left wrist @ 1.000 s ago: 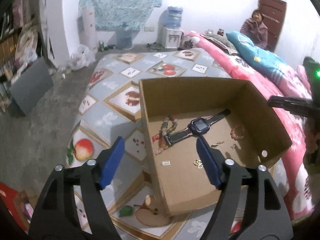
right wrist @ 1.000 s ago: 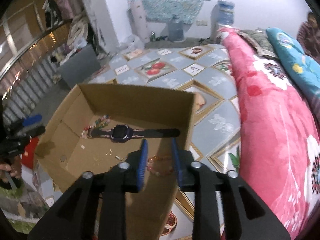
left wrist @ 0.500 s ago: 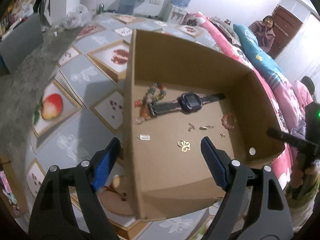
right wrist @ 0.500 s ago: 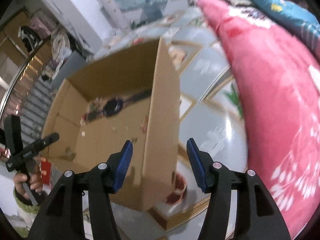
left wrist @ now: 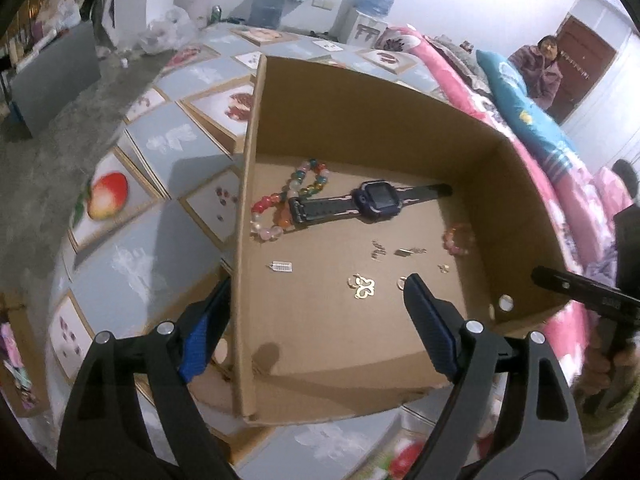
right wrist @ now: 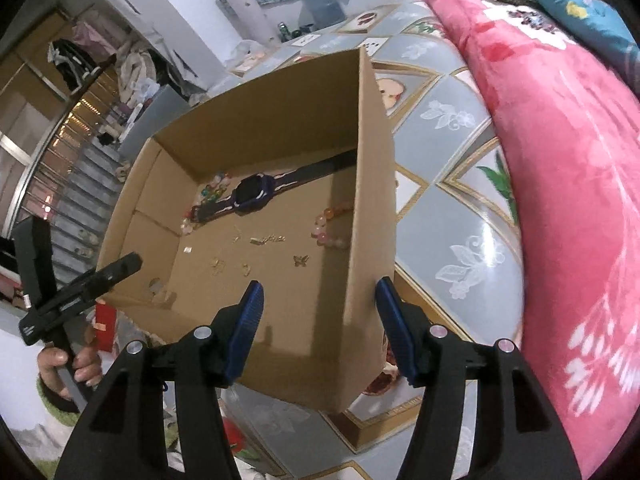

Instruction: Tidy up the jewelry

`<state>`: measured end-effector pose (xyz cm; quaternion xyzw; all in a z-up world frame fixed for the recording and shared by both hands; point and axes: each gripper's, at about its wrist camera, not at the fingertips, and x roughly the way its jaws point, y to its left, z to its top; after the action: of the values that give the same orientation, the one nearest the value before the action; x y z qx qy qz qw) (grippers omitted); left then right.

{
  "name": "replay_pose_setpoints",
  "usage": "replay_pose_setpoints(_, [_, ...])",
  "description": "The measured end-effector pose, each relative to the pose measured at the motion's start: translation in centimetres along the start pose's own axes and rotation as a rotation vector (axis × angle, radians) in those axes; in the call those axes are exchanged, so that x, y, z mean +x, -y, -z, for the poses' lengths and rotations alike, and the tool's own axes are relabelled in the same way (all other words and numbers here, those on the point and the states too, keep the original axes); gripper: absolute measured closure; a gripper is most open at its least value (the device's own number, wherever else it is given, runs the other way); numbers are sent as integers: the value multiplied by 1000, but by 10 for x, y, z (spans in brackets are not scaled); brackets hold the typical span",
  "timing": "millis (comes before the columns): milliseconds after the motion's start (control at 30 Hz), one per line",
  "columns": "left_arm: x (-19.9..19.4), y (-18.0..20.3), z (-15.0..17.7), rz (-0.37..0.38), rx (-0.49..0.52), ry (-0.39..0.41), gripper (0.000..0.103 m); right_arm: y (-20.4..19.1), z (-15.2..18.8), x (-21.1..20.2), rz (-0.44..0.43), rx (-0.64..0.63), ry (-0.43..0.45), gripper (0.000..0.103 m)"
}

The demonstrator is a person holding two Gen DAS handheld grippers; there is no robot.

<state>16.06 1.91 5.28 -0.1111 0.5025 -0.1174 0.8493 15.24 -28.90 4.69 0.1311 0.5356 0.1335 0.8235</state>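
Note:
An open cardboard box [left wrist: 360, 120] on the bed holds a dark smartwatch [left wrist: 378, 200], a multicoloured bead bracelet [left wrist: 304, 184], a pink bead bracelet [left wrist: 458, 240], a gold butterfly pendant [left wrist: 362, 286] and several small trinkets. My left gripper [left wrist: 316, 320] is open and straddles the box's left wall, one finger outside and one inside, touching nothing. My right gripper [right wrist: 320, 322] straddles the right wall of the box [right wrist: 260, 128]. Its jaws are opening and the pads stand clear of the cardboard. The watch [right wrist: 252, 194] and pink bracelet [right wrist: 328, 232] lie beyond it.
The box rests on a grey bedsheet [left wrist: 160, 240] printed with fruit tiles. A pink floral blanket [right wrist: 560, 200] lies along the right side. A person [left wrist: 544, 68] sits at the far back by a door. A water dispenser [left wrist: 372, 0] stands by the wall.
Both grippers have sunk closer to the box. The right jaws went from nearly closed to wide and shifted from over the box floor to astride its right wall. The left jaws now straddle the left wall.

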Motion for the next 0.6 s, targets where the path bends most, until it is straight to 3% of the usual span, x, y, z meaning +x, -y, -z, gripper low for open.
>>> replay_pose_setpoints(300, [-16, 12, 40, 42, 3, -27, 22, 7, 37, -29, 2, 17, 34, 45])
replay_pose_setpoints(600, [-27, 17, 65, 30, 22, 20, 22, 11, 73, -41, -17, 20, 88, 45])
